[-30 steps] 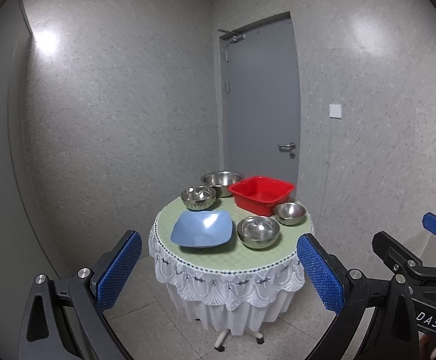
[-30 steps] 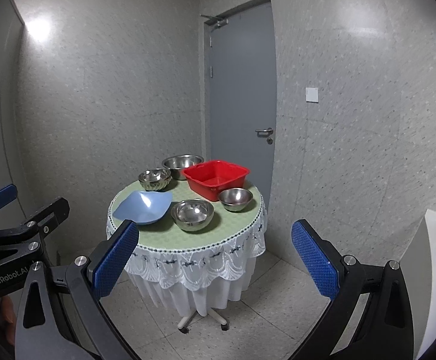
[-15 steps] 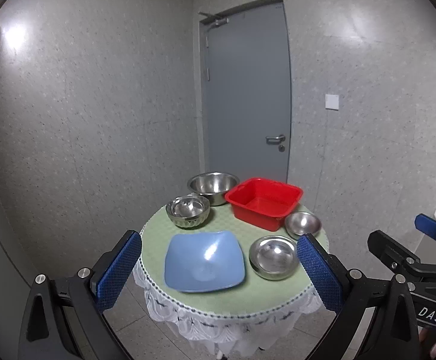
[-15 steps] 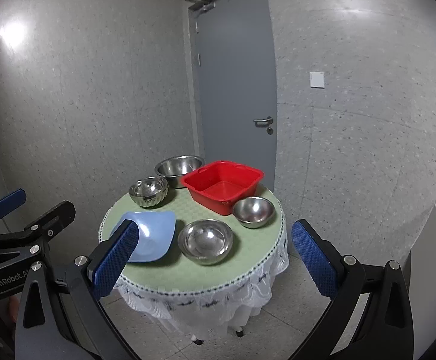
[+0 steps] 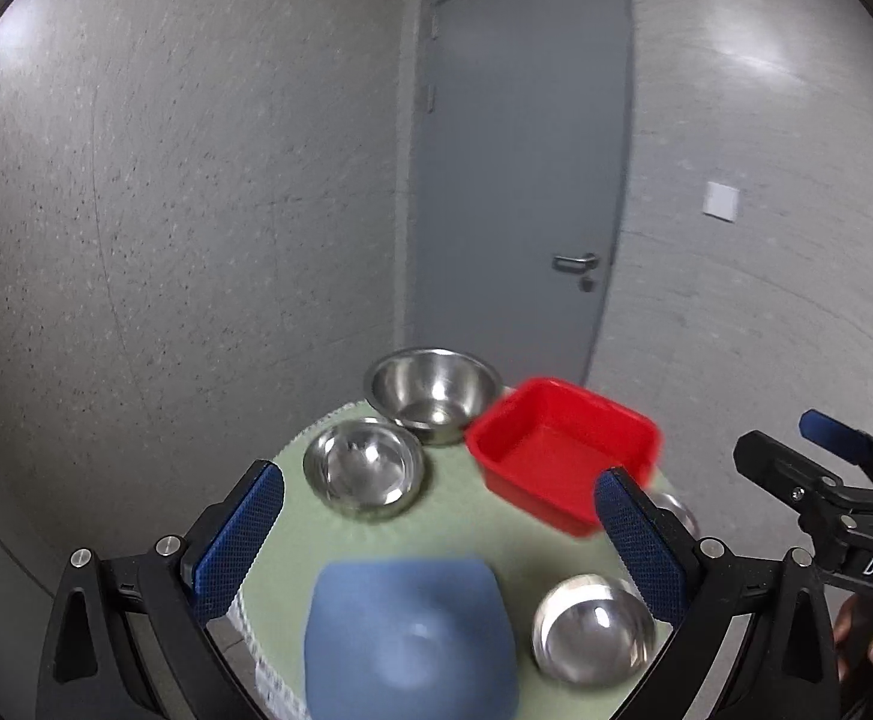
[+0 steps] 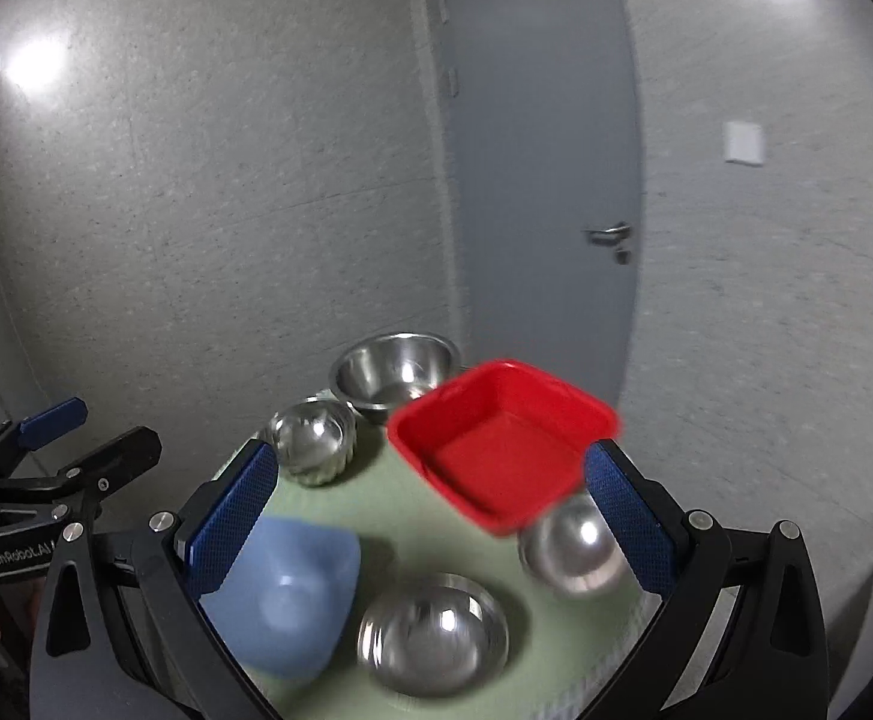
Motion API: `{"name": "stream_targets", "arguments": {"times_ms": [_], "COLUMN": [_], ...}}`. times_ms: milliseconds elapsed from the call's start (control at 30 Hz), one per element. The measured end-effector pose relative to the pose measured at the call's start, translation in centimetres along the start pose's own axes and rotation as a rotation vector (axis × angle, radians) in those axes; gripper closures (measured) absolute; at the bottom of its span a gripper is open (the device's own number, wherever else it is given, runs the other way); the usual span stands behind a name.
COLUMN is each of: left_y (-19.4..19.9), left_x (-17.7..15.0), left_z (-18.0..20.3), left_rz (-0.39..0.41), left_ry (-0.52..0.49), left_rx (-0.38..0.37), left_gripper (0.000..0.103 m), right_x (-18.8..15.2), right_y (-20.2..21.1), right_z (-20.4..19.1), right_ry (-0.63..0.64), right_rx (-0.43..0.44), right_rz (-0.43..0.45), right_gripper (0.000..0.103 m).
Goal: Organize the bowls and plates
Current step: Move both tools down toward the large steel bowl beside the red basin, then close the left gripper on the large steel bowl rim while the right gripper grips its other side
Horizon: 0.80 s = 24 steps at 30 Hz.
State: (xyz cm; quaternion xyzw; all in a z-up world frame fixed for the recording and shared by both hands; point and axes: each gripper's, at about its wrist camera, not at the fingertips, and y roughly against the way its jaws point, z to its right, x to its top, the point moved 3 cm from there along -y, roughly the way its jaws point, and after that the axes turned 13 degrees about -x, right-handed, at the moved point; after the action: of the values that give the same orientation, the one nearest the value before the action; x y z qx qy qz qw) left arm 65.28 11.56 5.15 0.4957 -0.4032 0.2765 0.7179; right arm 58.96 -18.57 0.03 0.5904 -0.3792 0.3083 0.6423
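Note:
A round table with a green cloth (image 5: 454, 516) (image 6: 400, 516) holds a blue square plate (image 5: 409, 642) (image 6: 286, 588), a red basin (image 5: 562, 450) (image 6: 502, 444) and several steel bowls: a large one at the back (image 5: 430, 390) (image 6: 394, 375), a ribbed one on the left (image 5: 364, 465) (image 6: 313, 438), one at the front (image 5: 592, 630) (image 6: 433, 630) and a small one at the right (image 6: 574, 546). My left gripper (image 5: 436, 540) is open and empty above the blue plate. My right gripper (image 6: 424, 516) is open and empty above the table's middle.
A grey door (image 5: 514, 168) with a lever handle (image 5: 574, 262) stands behind the table, between speckled grey walls. A white wall switch (image 5: 720, 201) is right of the door. The right gripper also shows at the right edge of the left wrist view (image 5: 844, 504).
Both grippers have moved forward from well back in the room to just over the table. The dishes now fill the lower part of both views. Both stay open.

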Motion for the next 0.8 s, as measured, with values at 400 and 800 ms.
{"name": "stream_targets", "arguments": {"times_ms": [400,800], "left_y": [-23.6,-41.5], "left_x": [12.8,13.1], "left_z": [-8.8,-18.6], "left_rz": [-0.202,-0.452], "left_ry": [0.188,0.357], "left_rx": [0.104,0.174], "left_gripper": [0.001,0.016], "right_x": [9.6,6.0], "right_y": [-24.7,-43.4], "right_z": [-0.1,-4.0], "right_ry": [0.120,0.217], "right_rx": [0.154,0.148], "right_rz": [-0.280,-0.553], "right_gripper": [0.000,0.005]}}
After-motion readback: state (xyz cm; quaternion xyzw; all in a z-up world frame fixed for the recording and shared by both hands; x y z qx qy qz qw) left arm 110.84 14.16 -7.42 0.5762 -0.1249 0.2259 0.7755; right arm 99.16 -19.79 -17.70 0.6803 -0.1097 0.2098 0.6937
